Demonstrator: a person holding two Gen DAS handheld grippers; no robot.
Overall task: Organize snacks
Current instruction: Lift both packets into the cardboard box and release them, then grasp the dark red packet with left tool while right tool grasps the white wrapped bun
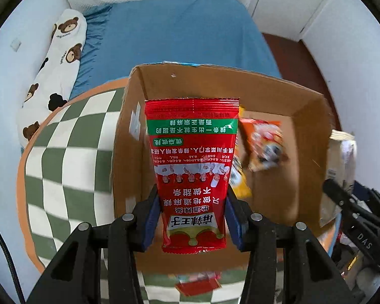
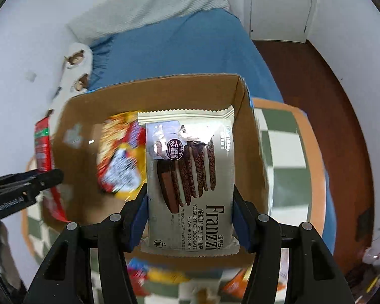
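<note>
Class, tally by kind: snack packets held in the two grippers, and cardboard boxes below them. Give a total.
Held snack packets: 2 (red packet, Franzzi cookie packet)
Cardboard box: 1
Total: 3

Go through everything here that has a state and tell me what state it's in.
Left gripper: shut on the red snack packet.
Right gripper: shut on the cookie packet.
Cardboard box: open-topped, a few snack bags inside.
Checkered cushion: lying under the box.
</note>
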